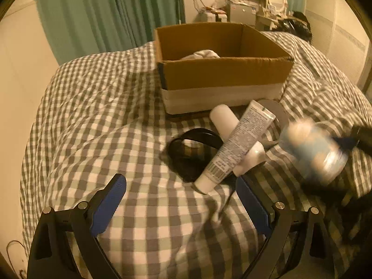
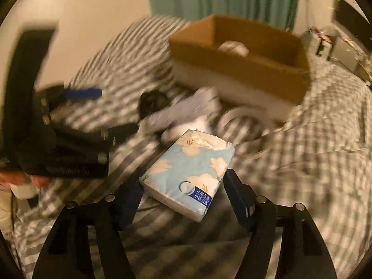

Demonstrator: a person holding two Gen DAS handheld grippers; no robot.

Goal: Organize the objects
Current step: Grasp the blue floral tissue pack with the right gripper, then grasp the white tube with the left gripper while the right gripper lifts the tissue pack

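Note:
A cardboard box [image 1: 223, 69] stands on the checked bedspread [image 1: 104, 116] with something white inside. In front of it lie a printed tube [image 1: 234, 146], a white bottle [image 1: 223, 121], a black strap coil [image 1: 193, 148] and a tape roll [image 1: 279, 111]. My left gripper [image 1: 181, 200] is open and empty, just short of the tube. My right gripper [image 2: 181, 195] is shut on a light-blue tissue pack [image 2: 188, 176], lifted above the bed; the pack shows blurred in the left wrist view [image 1: 313, 148]. The box also shows in the right wrist view [image 2: 239, 62].
Green curtains [image 1: 104, 11] hang behind the bed. A cluttered dresser [image 1: 244, 7] stands at the far wall. The left gripper shows at the left of the right wrist view [image 2: 69, 107].

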